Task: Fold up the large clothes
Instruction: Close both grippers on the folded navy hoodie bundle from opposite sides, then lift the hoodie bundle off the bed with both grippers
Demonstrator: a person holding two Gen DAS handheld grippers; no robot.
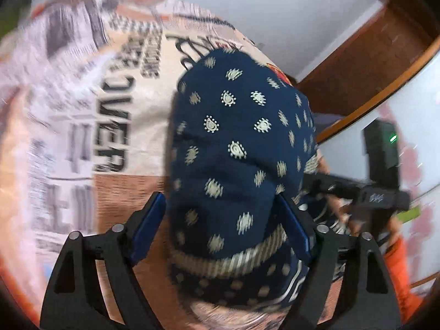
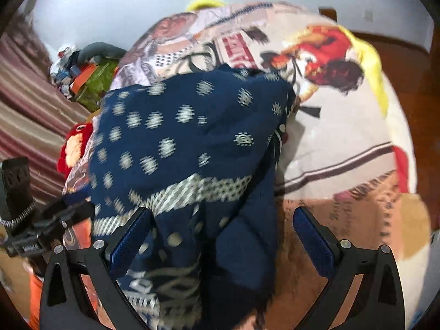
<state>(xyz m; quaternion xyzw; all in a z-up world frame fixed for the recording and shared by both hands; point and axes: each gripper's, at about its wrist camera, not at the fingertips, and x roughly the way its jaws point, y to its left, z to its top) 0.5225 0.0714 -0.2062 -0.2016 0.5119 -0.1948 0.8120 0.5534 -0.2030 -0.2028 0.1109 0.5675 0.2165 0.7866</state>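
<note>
The left gripper (image 1: 220, 231) stands wide, its blue pads (image 1: 150, 228) flanking a bunched fold of the navy dotted garment (image 1: 236, 148). The right pad looks to be touching the cloth and the left pad stands just clear, so I judge the cloth is not clamped but sits loosely between the jaws, as it would for laying a fold down. The garment rises ahead of the fingers in a mound on the printed bedspread (image 1: 82, 110), which suits folding on a broad soft surface.

The right gripper (image 2: 222, 236) is open too. The same garment (image 2: 187, 137) drapes over its left pad (image 2: 132, 239) and fills the left half of the gap, while the right pad (image 2: 313, 236) stands well apart from the cloth over bare bedspread (image 2: 343, 143).

The left wrist view alone shows the other tool (image 1: 379, 192) to the right of its fingers, held by a hand with an orange sleeve (image 1: 398, 269). The right wrist view alone shows the garment's pale patterned band running across the cloth, a pile of clutter (image 2: 85, 74) ahead and left, and a striped curtain (image 2: 27, 110) at far left.
</note>
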